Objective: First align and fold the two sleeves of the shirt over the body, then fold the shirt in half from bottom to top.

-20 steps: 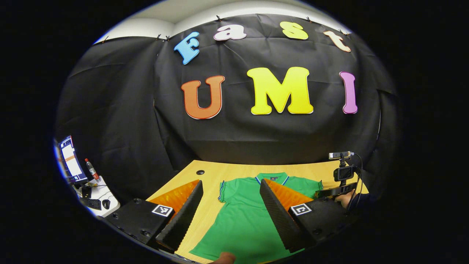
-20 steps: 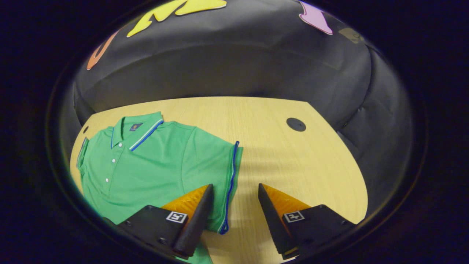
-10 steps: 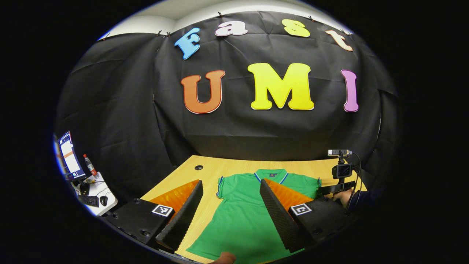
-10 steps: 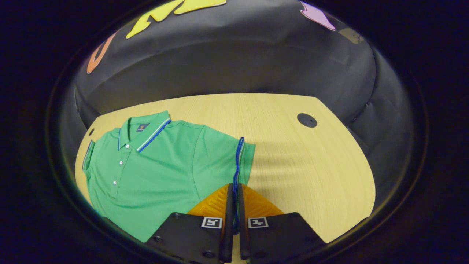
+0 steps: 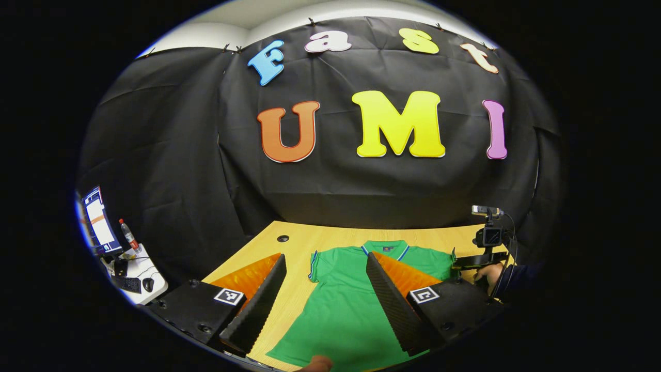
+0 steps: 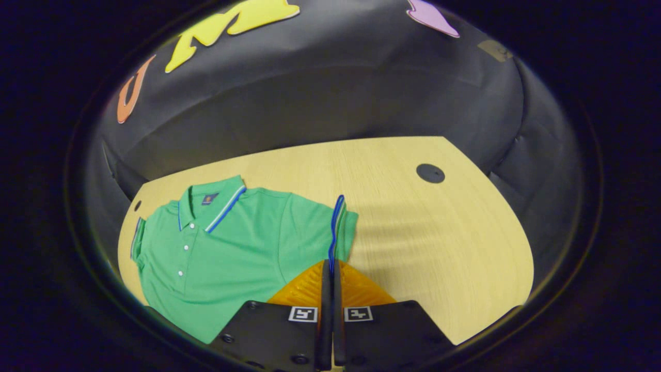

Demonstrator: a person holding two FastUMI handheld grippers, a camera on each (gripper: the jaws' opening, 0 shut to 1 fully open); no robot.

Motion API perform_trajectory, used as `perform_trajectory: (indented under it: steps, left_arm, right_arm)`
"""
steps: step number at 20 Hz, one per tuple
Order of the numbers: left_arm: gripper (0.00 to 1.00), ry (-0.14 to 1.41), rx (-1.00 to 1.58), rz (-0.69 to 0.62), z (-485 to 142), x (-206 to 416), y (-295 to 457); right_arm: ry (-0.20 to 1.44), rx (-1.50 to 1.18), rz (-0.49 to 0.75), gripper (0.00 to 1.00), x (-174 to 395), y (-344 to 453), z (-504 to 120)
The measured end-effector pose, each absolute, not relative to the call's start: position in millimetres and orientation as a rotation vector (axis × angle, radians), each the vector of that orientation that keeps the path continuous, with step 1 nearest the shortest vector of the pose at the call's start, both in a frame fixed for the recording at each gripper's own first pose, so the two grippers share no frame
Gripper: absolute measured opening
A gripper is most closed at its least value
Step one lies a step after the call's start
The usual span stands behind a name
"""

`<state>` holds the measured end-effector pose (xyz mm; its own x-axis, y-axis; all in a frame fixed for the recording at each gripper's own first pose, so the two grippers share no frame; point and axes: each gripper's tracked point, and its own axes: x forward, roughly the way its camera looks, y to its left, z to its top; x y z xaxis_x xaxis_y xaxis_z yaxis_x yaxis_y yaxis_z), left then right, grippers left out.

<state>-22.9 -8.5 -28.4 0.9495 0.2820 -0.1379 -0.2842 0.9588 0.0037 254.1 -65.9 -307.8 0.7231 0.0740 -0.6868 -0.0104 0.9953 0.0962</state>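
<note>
While flat on the table (image 6: pixel 413 227), green polo shirt (image 6: pixel 232 248), sleeve hem pinched in right tool (image 6: pixel 328 268); left tool (image 5: pixel 325 281) spread.

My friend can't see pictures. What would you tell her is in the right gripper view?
The right tongs are shut on the blue-trimmed sleeve of a green polo shirt and hold its edge up. The shirt lies face up, collar toward the booth's black cloth wall, on a light wooden table with a round dark hole near its far corner.

A monitor (image 5: pixel 98 223), a red-capped bottle (image 5: pixel 128 236) and a keyboard (image 5: pixel 122 283) sit on a side desk (image 5: pixel 150 273).
</note>
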Motion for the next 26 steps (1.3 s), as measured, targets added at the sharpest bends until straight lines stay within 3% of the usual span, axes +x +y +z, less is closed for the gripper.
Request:
perform_trajectory:
  steps: [10,19,20,23,24,26]
  left_arm:
    - [1.00,0.171,-0.056,0.334,-46,-39,16]
    - [1.00,0.216,-0.087,0.375,-67,-53,49]
    - [1.00,0.220,-0.091,0.374,-68,-55,53]
    - [1.00,0.222,-0.094,0.365,-73,-51,67]
    - [1.00,0.224,-0.097,0.358,-76,-47,71]
    - [1.00,0.234,-0.105,0.341,-85,-39,80]
  right_arm:
    - [0.714,-0.093,0.261,0.04,240,15,-293]
    - [0.776,-0.148,0.341,0.07,226,61,-320]
    - [0.775,-0.147,0.342,0.11,222,61,-317]
    - [0.765,-0.136,0.337,0.50,212,61,-306]
    - [0.763,-0.129,0.336,0.55,207,61,-302]
    - [0.743,-0.109,0.334,0.77,192,57,-284]
